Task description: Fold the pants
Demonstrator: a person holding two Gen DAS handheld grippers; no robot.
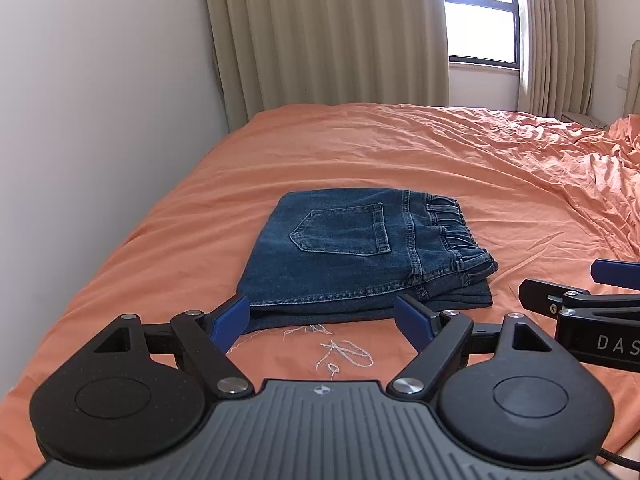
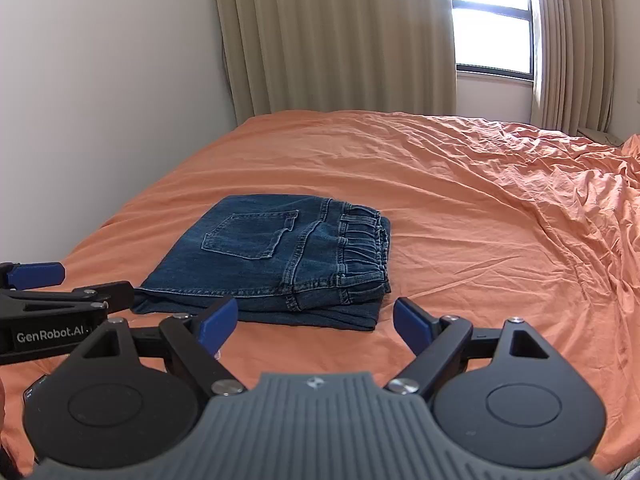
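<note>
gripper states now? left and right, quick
Left gripper: open, holding nothing, just short of the folded jeans.
Right gripper: open, holding nothing.

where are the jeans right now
The folded jeans lie on the orange bedsheet, near the wall-side edge, just ahead of both open claws, neither touching them.

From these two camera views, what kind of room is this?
Most likely a bedroom. A wide bed with a wrinkled orange sheet fills the room, folded blue denim pants lie on it, and long beige curtains hang beside a bright window.
</note>
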